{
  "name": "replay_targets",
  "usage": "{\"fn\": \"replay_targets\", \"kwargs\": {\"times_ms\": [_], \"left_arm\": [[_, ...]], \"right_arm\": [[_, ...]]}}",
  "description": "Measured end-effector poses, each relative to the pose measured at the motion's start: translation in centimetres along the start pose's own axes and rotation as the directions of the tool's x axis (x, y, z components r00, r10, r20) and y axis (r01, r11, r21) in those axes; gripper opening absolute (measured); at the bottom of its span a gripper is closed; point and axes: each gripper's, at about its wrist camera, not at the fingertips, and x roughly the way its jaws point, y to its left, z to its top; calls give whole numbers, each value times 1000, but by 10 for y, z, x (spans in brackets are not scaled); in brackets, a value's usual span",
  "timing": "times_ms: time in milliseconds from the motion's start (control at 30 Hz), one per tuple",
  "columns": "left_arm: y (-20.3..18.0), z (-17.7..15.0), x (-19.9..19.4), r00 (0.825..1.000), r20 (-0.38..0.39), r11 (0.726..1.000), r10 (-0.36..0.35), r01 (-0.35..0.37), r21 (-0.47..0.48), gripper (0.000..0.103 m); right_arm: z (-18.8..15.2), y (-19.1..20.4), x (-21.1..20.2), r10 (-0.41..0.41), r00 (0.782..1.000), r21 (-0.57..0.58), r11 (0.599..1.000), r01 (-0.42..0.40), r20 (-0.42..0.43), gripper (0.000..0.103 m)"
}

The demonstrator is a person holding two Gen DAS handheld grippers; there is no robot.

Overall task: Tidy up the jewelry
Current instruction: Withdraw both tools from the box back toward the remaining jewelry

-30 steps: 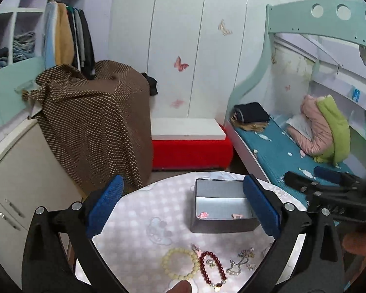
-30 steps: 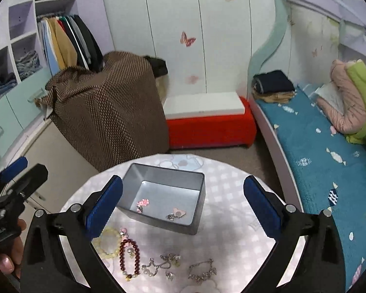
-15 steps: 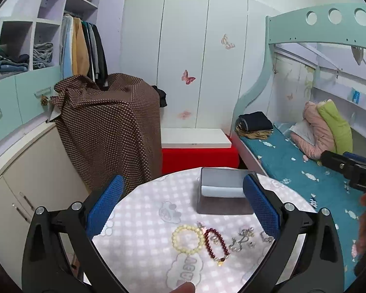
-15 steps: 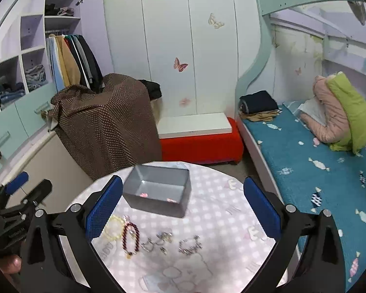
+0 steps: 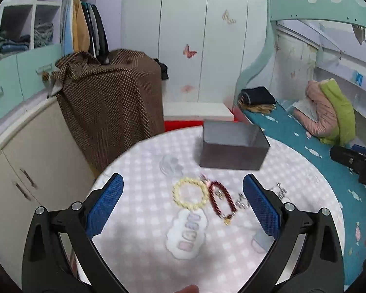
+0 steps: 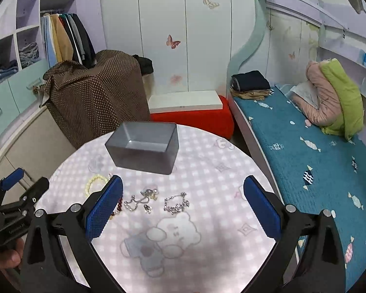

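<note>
Both tools point(image 5: 183, 205) point(image 6: 183, 205) have dropped lower, wide open, empty.

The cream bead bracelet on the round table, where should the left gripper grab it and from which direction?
Come straight down with the open left gripper and pinch across one side of the cream bead bracelet. It lies flat as an open ring; take the left arc, away from the dark red bead bracelet.
</note>
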Motion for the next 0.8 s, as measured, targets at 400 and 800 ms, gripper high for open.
{"fn": "replay_targets", "kwargs": {"times_ms": [400,800], "left_arm": [[-28,-23,36,997,-71,1000,-9,10,18,98],[-32,-42,101,969,-241,999,46,-47,1,97]], "right_arm": [[-14,-8,4,1,1000,-7,1000,-2,-21,95],[-27,-14,27,16,995,11,1000,-15,-95,95]]}}
